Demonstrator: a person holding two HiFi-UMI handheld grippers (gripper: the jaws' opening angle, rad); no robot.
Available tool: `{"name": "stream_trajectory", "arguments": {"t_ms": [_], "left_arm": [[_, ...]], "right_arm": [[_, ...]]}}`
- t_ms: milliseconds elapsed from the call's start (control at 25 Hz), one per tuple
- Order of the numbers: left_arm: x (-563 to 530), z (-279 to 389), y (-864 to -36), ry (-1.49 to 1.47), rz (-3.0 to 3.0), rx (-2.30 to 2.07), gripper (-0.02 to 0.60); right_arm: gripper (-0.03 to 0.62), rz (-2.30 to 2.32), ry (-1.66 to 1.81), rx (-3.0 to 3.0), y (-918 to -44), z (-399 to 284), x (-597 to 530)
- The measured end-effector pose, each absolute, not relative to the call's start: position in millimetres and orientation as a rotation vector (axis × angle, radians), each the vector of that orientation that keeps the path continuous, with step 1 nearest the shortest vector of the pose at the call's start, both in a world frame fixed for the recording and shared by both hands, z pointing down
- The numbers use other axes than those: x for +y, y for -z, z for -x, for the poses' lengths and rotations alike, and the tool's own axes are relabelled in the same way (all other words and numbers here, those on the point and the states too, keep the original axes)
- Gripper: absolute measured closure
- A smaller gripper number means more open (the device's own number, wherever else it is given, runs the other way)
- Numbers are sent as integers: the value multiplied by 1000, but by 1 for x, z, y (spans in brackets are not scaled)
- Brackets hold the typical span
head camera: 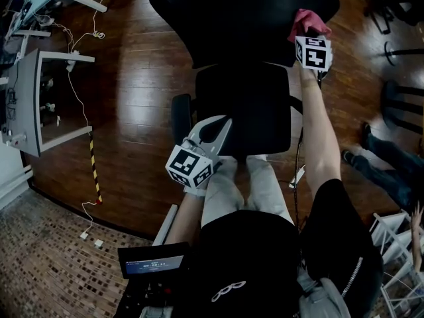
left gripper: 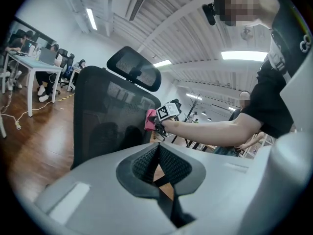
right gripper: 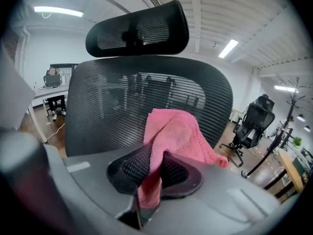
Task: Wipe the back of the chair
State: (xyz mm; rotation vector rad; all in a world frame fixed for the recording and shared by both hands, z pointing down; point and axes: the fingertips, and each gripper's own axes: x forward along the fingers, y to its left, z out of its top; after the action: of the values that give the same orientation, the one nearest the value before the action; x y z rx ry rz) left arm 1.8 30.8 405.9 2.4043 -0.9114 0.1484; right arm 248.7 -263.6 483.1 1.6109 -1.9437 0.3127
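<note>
The right gripper [right gripper: 154, 156] is clamping its fingers on a pink cloth [right gripper: 173, 129] at the chair's mesh back [right gripper: 107, 106]. The left gripper [left gripper: 157, 153], fingers together and empty, is hovering beside the chair's seat [head camera: 245, 105], above an office's dark wooden floor [head camera: 126, 78].

Looking steeply down from the head onto the chair [head camera: 242, 105] and floor [head camera: 132, 111]. Riding on the left gripper [left gripper: 157, 155], facing the chair back [left gripper: 107, 116] from the side, fairly near. Riding on the right gripper [right gripper: 157, 153], facing the same back very close. Sharing this back and the pink cloth [head camera: 311, 22] in all three.
</note>
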Motion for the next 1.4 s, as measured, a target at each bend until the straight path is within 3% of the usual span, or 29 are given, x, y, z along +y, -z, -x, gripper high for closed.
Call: {"name": "stream_trajectory", "arguments": {"t_ms": [1400], "left_arm": [[55, 121, -427, -106, -2290, -1085, 588]], "right_arm": [[553, -1107, -211, -2271, -537, 94, -241]]}}
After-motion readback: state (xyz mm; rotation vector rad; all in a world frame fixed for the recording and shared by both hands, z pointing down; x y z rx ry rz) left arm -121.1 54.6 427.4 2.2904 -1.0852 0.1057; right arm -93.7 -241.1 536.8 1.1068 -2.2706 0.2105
